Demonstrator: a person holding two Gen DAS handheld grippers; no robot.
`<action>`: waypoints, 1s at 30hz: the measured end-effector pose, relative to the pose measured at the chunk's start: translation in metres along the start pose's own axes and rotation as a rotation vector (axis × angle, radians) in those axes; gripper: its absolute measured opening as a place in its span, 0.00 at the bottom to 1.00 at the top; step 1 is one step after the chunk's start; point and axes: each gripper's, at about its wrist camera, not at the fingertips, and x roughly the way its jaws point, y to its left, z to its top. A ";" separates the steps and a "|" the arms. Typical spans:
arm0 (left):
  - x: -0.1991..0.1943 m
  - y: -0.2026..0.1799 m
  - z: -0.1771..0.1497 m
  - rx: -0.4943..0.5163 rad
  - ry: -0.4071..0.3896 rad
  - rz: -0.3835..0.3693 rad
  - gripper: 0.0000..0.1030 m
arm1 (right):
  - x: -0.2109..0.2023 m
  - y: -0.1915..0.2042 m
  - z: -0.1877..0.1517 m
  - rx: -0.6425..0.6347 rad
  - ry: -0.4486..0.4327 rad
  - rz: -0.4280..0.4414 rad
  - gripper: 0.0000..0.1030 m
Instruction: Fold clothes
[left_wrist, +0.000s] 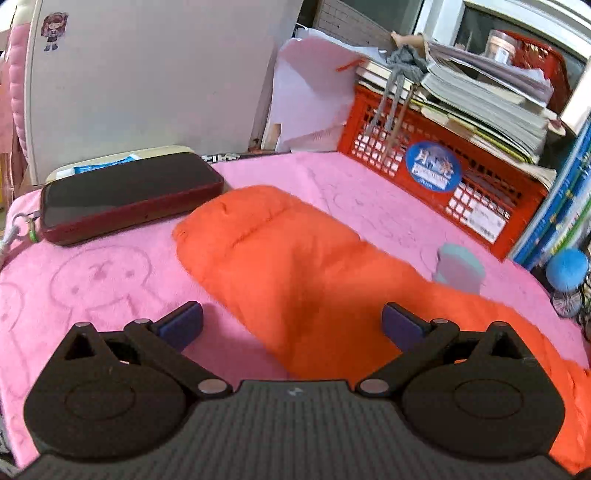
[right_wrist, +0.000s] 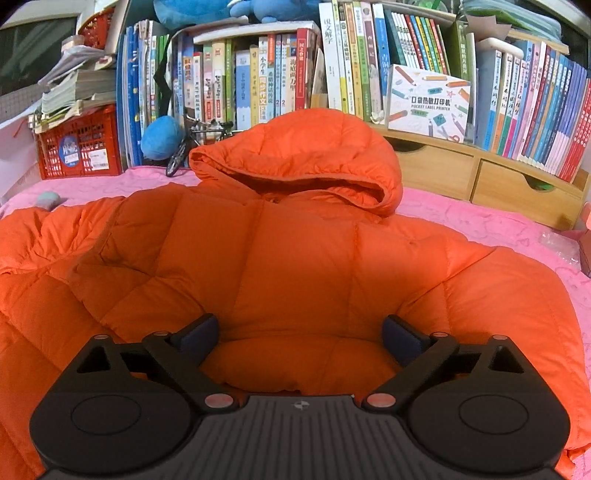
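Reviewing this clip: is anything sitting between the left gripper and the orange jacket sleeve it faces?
Nothing visible. The left gripper is open right over the jacket sleeve, with only pink blanket beside it. The phone lies off to the left, apart from the sleeve.

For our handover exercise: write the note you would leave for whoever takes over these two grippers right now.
Left gripper: open, empty, above the jacket's sleeve.
Right gripper: open, jacket bulging between the pads, not pinched.
Jacket lies spread flat on the pink blanket, hood towards the books.
Done: no fold visible.
Left: fold sleeves in, then the body.
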 end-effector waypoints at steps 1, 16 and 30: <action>0.003 -0.001 0.001 0.000 -0.009 -0.004 0.99 | 0.000 0.000 0.000 0.000 0.000 0.001 0.95; -0.014 -0.004 0.013 -0.332 0.076 -0.588 0.12 | -0.001 -0.006 0.000 0.030 -0.003 0.039 1.00; -0.149 -0.241 -0.099 0.553 0.309 -1.191 0.76 | -0.010 -0.044 -0.004 0.269 -0.076 0.106 1.00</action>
